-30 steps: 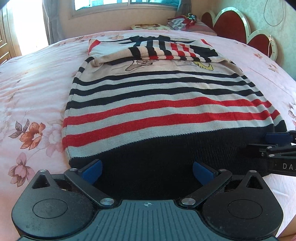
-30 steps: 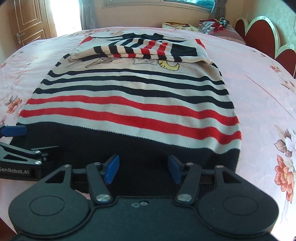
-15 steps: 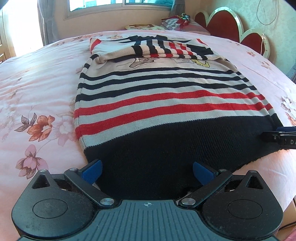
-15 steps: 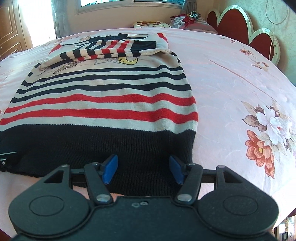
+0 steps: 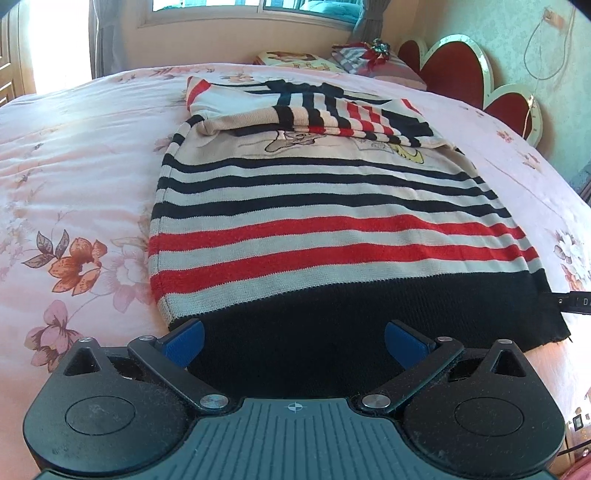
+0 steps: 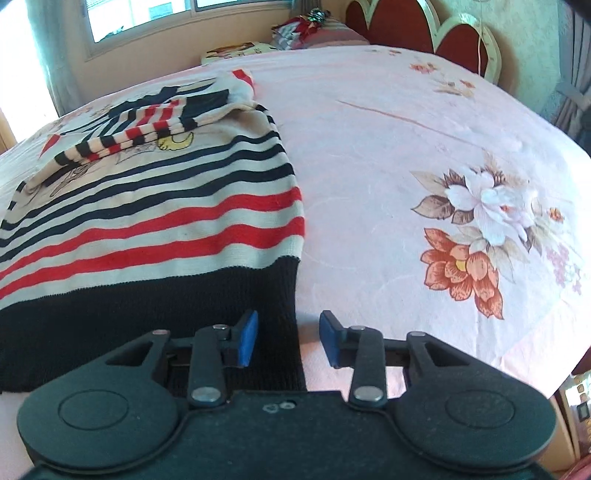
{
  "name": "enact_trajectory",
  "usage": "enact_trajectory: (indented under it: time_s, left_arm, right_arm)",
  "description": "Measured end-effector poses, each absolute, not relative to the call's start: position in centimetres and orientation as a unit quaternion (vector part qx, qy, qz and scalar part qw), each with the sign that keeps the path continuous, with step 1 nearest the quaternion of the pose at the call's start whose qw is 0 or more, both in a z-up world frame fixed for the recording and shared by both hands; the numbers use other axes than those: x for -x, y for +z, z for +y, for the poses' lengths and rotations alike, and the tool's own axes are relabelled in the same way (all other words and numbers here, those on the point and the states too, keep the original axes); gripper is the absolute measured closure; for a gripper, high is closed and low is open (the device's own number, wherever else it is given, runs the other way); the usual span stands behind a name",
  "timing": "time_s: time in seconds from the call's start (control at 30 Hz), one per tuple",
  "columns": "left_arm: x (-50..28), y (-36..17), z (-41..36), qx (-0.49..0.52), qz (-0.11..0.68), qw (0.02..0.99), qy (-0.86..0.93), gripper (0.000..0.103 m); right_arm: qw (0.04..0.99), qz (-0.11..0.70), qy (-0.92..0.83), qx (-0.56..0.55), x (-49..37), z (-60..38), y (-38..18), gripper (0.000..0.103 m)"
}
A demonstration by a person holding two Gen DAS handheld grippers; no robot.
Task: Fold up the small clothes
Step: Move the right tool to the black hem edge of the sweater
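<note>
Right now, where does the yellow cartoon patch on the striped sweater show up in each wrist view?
Left wrist: yellow patch upper right of centre, below the folded sleeve.
Right wrist: yellow patch upper left, below the same sleeve.
Shared landmark: red heart-shaped headboard.

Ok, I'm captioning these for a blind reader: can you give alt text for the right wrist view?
A striped sweater in red, cream and navy lies flat on a pink floral bedspread, its sleeves folded across the chest. The open right claw straddles the near right corner of its dark hem. A red scalloped headboard stands behind.
</note>
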State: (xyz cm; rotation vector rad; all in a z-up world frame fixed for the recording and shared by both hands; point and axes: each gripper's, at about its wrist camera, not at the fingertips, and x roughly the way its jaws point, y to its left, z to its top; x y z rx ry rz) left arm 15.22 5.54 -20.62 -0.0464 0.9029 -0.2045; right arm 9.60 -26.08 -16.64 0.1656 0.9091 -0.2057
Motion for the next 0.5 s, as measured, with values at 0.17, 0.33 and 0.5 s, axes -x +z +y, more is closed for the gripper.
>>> enact_trajectory:
  time_s: [0.17,0.33,0.5]
  left_arm:
    - [-14.9,-21.8,4.5,-0.035,0.428,0.898,-0.092,0.000]
    - [-15.0,-20.9,5.1,-0.022,0.447,0.891,-0.076,0.000]
    - [-15.6,-20.3,6.4,-0.005,0.453,0.890,-0.046,0.000]
  right_arm:
    - [0.889,0.448,-0.069,-0.066,-10.6,-25.3,-17.0,0.092]
    - [0.890,0.450,-0.074,-0.017,-10.7,-25.3,-16.9,0.094]
    - [0.900,0.432,-0.056,-0.026,-11.0,-25.5,-14.9,0.070]
